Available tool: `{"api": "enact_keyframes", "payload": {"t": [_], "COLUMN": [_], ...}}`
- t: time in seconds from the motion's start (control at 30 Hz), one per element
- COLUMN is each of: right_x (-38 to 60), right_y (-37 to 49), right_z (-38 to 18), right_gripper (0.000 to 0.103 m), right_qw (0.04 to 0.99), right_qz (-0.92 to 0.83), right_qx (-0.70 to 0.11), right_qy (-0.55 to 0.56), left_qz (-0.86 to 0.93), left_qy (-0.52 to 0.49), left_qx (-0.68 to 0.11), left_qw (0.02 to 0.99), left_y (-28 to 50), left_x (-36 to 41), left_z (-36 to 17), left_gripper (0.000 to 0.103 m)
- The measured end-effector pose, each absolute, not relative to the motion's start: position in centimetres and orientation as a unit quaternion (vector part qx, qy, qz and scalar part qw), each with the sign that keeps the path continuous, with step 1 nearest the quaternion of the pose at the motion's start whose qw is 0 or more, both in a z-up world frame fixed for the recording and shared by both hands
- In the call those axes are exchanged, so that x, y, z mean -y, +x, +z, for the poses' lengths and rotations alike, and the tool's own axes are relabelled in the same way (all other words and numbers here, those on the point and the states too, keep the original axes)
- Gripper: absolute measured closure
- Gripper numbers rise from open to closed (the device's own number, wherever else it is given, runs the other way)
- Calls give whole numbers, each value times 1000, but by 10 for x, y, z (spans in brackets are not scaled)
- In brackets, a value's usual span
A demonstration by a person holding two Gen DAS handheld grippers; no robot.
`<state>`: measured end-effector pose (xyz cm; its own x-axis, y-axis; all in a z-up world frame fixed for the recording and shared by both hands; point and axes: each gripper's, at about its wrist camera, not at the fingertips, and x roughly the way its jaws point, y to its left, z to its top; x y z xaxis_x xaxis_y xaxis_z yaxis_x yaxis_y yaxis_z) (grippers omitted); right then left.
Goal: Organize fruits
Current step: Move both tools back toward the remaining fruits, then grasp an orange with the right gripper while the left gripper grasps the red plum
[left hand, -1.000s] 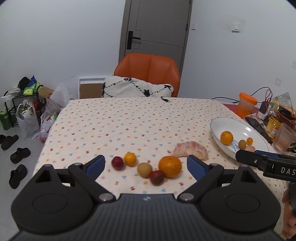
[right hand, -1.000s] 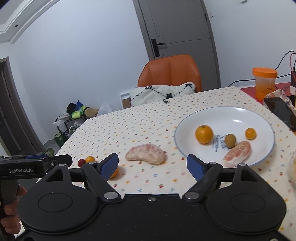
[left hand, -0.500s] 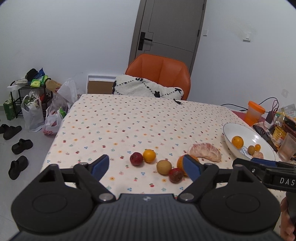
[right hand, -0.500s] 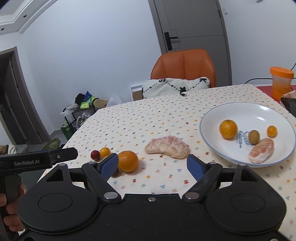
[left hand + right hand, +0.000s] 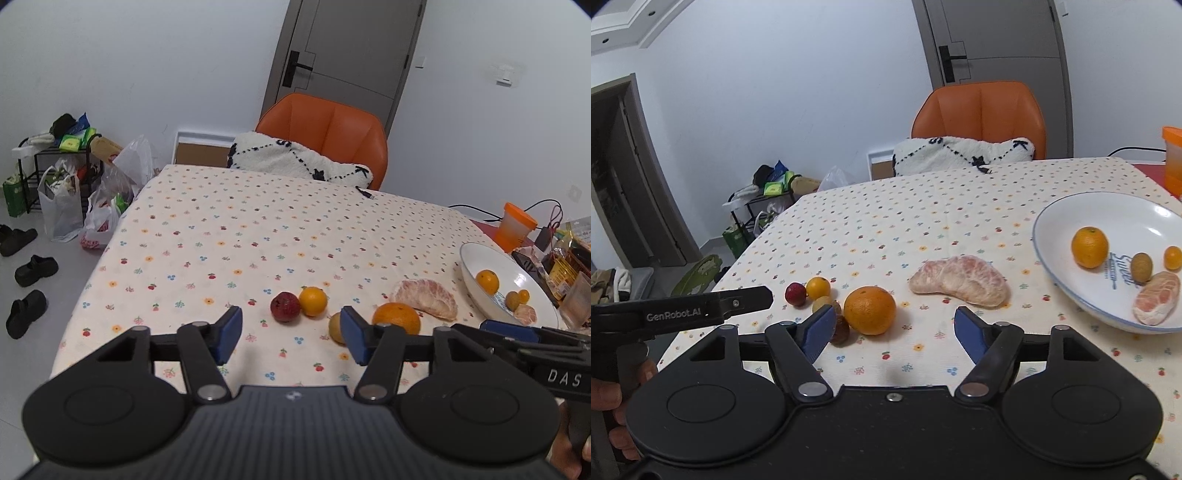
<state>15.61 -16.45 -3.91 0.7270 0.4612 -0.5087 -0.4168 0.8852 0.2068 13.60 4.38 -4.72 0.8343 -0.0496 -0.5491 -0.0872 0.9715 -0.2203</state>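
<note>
lying on the flowered tablecloth point(image 5: 258, 229) near its front edge, a small group of fruits is seen: a dark red fruit point(image 5: 284, 306), a small orange point(image 5: 313, 301) touching it, a yellow-brown fruit point(image 5: 335, 326) partly hidden behind a blue pad, and a big orange point(image 5: 870, 310). in the right wrist view one more dark brown fruit point(image 5: 840, 331) is seen just beside the big orange, half covered by the left blue pad of that tool. a peeled pomelo piece point(image 5: 958, 280) is placed on the cloth between the group and the white plate point(image 5: 1056, 218). on the plate an orange point(image 5: 1089, 246), a small green-brown fruit point(image 5: 1141, 266), a tiny orange fruit point(image 5: 1173, 257) and a peeled segment point(image 5: 1156, 302) are kept.

the left gripper point(image 5: 291, 338) is held above the front edge of the table with its two blue pads spread apart, and nothing is pinched between them; the dark red fruit and the small orange are seen through the gap, further away. the right gripper point(image 5: 894, 332) is also held spread and empty, and the gap is directed to the cloth between the big orange and the pomelo piece. each tool is seen from the side in the other camera, with a hand on its handle.

an orange chair point(image 5: 325, 136) with a white cushion point(image 5: 299, 162) is placed behind the table, and an orange cup point(image 5: 515, 227) stands near the plate.
</note>
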Motion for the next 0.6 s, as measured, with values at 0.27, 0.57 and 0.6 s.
{"api": "enact_keyframes", "payload": {"t": [0.27, 0.57, 0.6], "right_x": [149, 139, 138], "right_y": [173, 186, 187], "right_z": [-48, -57, -58], "right_gripper": [39, 48, 48], "right_qw": [921, 913, 913], "right_qz": [242, 251, 251], "right_qx": [-301, -318, -317], "right_qy": [41, 47, 49], "left_qz": [6, -1, -2], "left_qy": [-130, -137, -138], "left_qx": [-298, -311, -309], "left_qw": [946, 941, 941], "left_y": [153, 168, 169], "left_x": [-52, -55, -55], "left_z": [-57, -68, -69], "left_gripper": [61, 69, 69]}}
